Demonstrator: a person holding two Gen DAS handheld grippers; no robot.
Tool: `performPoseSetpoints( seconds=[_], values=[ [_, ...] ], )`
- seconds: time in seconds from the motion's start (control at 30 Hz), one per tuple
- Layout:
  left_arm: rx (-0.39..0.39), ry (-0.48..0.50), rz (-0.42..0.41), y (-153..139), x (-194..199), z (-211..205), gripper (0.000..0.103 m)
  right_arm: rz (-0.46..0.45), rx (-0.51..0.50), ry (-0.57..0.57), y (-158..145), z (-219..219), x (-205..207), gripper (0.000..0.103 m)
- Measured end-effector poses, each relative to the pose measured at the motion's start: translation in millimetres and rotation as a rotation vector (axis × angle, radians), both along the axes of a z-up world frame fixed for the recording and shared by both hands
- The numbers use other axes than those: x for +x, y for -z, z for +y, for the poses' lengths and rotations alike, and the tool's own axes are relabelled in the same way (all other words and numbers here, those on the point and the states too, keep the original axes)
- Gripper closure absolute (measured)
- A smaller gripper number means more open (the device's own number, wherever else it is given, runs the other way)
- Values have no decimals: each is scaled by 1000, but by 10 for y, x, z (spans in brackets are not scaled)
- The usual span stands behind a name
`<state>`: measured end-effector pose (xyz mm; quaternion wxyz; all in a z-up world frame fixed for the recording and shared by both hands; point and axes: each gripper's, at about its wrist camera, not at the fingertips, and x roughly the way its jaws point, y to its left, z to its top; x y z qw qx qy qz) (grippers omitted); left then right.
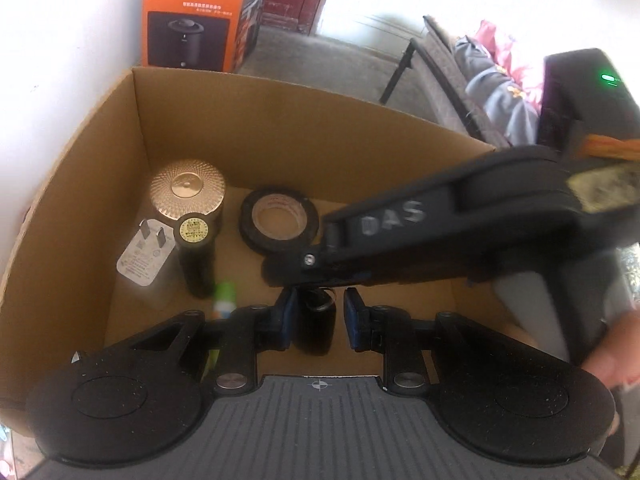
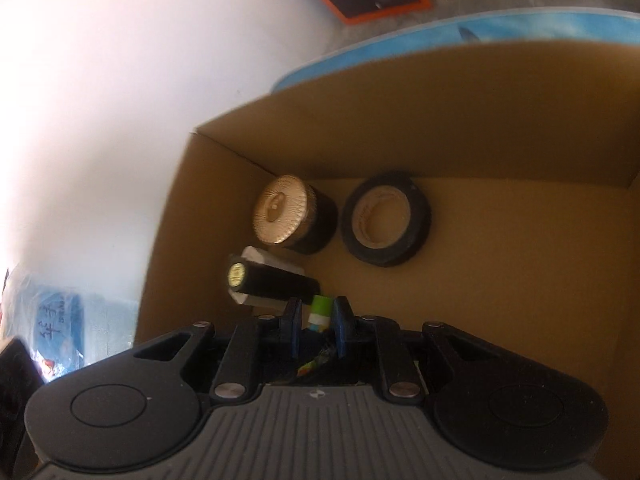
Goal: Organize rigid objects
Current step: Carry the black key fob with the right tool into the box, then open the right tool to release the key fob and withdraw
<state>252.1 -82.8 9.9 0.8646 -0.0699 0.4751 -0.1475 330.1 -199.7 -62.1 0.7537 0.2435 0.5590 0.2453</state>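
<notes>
While the right gripper (image 2: 316,326) clamps the green-white tube (image 2: 320,312), lower it slowly at 6 o'clock of the tape roll (image 2: 386,224); the left gripper (image 1: 318,320) is open.

The cardboard box (image 2: 500,112) floor lies bare right of the tape roll (image 2: 386,224); items crowd its left corner.

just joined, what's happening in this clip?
A person is packing small items into an open brown cardboard box. Already inside: a black jar with a gold patterned lid, a black tape roll, a white plug adapter and a slim black cylinder with a gold end. The left hand-held gripper has a small black cylinder between its fingers; the right hand-held gripper is low in the box around a green-and-white tube.
</notes>
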Motion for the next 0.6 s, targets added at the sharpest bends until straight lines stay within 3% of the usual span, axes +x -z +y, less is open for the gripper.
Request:
performPoseSetpoints(
  seconds=[0.3, 0.47, 0.6],
  values=[
    [37, 3, -61, -62, -142, -54, 73, 41, 0, 28, 113, 22, 59, 83],
    [29, 6, -108, -130, -221, -80, 64, -19, 10, 60, 13, -82, -15, 83],
    [23, 6, -170, -217, -386, -92, 49, -90, 58, 96, -153, -267, -203, 81]
  ],
)
